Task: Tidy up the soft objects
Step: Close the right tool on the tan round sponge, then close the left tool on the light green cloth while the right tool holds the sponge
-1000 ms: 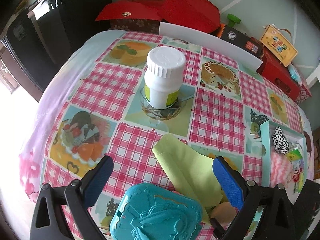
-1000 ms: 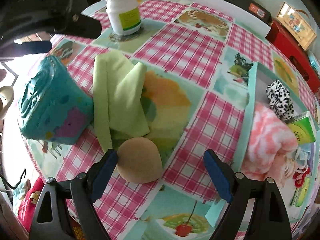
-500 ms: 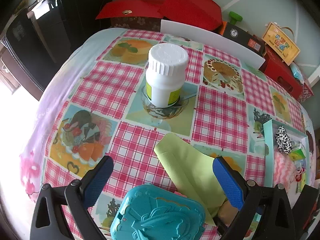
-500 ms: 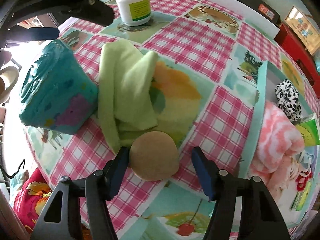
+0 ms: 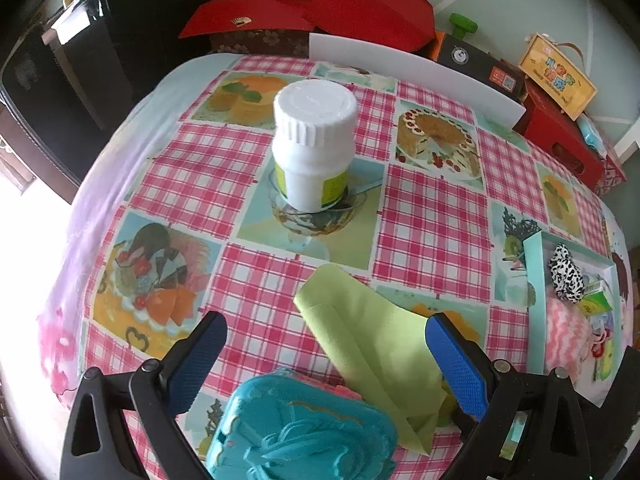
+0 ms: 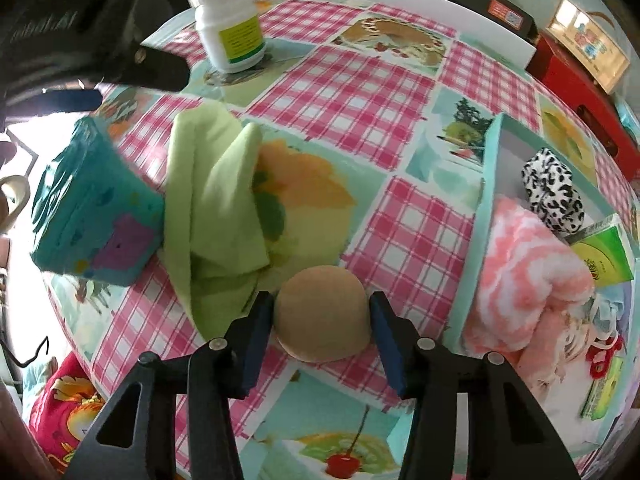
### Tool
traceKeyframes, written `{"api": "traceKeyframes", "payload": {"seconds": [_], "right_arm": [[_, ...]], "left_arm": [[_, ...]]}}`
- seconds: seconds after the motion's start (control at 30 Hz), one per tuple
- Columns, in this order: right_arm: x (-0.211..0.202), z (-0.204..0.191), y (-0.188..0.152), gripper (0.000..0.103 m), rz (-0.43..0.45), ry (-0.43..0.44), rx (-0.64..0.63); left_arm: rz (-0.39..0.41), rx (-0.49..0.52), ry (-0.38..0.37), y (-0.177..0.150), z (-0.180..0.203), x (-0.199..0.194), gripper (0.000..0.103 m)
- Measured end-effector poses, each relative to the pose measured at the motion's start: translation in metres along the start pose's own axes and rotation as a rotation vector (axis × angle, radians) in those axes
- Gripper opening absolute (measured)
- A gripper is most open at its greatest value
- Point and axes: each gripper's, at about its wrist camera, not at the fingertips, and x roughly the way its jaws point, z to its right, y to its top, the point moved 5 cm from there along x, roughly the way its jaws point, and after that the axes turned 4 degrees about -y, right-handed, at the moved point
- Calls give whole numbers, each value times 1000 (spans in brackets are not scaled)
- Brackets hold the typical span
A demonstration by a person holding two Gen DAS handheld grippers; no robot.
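The right gripper [image 6: 322, 314] has its two blue pads on both sides of a round tan sponge [image 6: 322, 314] and pinches it. The sponge sits on the checked tablecloth [image 6: 348, 96], touching a crumpled green cloth [image 6: 212, 200]. To the right is a pale green tray [image 6: 482, 216] with a pink fluffy towel [image 6: 524, 264] and a spotted black and white thing [image 6: 554, 190] inside. The left gripper [image 5: 326, 354] is spread wide and holds nothing, above a teal box [image 5: 304, 436]. Farther back stands a white bottle [image 5: 314, 144]
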Motion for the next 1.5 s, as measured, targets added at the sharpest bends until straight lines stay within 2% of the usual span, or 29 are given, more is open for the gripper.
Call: {"api": "traceKeyframes", "payload": {"seconds": [0.1, 0.23, 0.43, 0.5, 0.57, 0.67, 0.77, 0.97, 1.07, 1.13, 1.23, 1.27, 1.37, 1.5], "right_arm": [[-4, 14, 4, 51, 18, 3, 20], [-19, 31, 9, 51, 55, 22, 53], [-36, 56, 18, 51, 106, 53, 105], [-42, 58, 20, 51, 121, 61, 111], [-46, 61, 22, 51, 135, 68, 119], [-50, 62, 21, 51, 149, 71, 131], [-58, 74, 22, 51, 163, 76, 144], [-67, 76, 13, 51, 177, 77, 169], [-59, 74, 18, 51, 179, 77, 174], [-59, 74, 18, 51, 180, 79, 177], [-61, 76, 18, 51, 184, 82, 184], [-61, 76, 18, 51, 186, 84, 186], [-62, 78, 19, 51, 191, 87, 193], [-63, 80, 19, 51, 195, 92, 204]], "left_arm": [[-25, 2, -27, 4, 8, 4, 101], [-65, 79, -26, 5, 27, 7, 101], [-161, 173, -24, 7, 45, 15, 92], [-198, 189, -36, 5, 49, 20, 90], [-234, 188, -42, 3, 51, 25, 82], [-297, 193, -63, -3, 57, 36, 80], [-342, 228, -23, -8, 62, 49, 73], [-400, 321, 56, -20, 78, 67, 69], [-422, 356, 83, -25, 85, 73, 58], [-431, 375, 90, -28, 93, 79, 55], [-428, 377, 70, -31, 102, 83, 43], [-421, 371, 55, -32, 104, 83, 36], [-392, 352, 34, -29, 106, 81, 23], [-342, 307, 5, -22, 94, 71, 12]]}}
